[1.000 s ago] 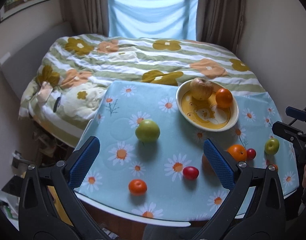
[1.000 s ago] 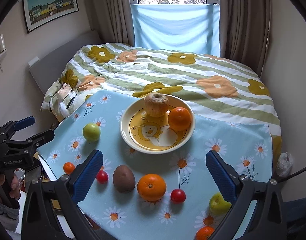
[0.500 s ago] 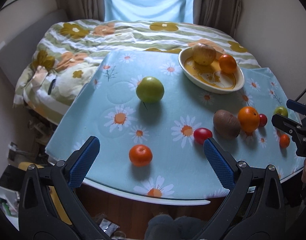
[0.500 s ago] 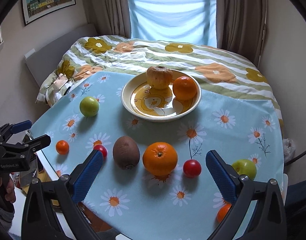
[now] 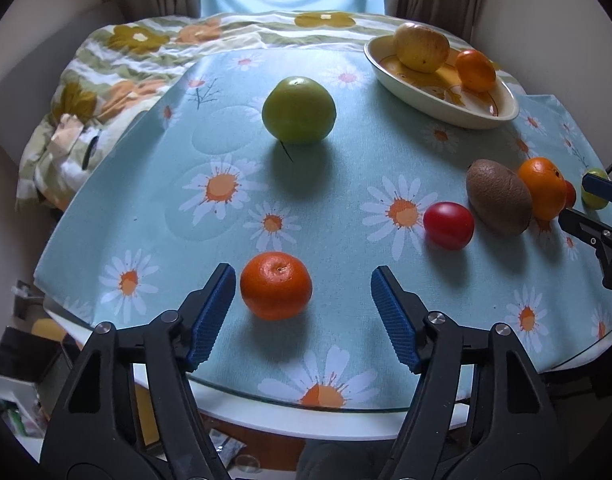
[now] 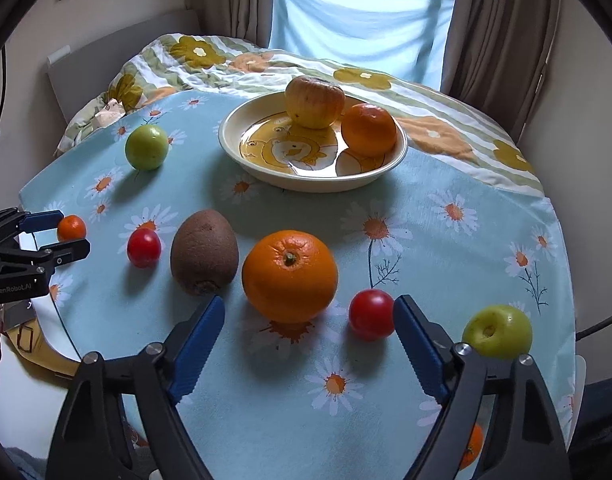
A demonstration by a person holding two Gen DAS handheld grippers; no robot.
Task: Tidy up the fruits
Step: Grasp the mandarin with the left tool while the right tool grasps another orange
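Note:
My left gripper (image 5: 303, 290) is open, its blue pads either side of a small tangerine (image 5: 276, 285) near the table's front edge, not touching it. My right gripper (image 6: 308, 324) is open just short of a big orange (image 6: 290, 275), with a red tomato (image 6: 371, 314) by its right pad. A cream bowl (image 6: 242, 120) holds a yellow apple (image 6: 315, 101) and an orange (image 6: 369, 129). A kiwi (image 6: 204, 252), another red tomato (image 6: 143, 247) and a green apple (image 6: 147, 152) lie on the daisy tablecloth (image 6: 446, 248).
A small green apple (image 6: 498, 331) and a tangerine (image 6: 472, 450) lie at the right near the table edge. A bed with a flowered quilt (image 6: 234, 64) stands right behind the round table. The left gripper also shows at the left of the right wrist view (image 6: 64, 232).
Both grippers have dropped and moved forward towards the table. The left one now frames the small tangerine; the right one has closed in on the big orange. No fruit has moved.

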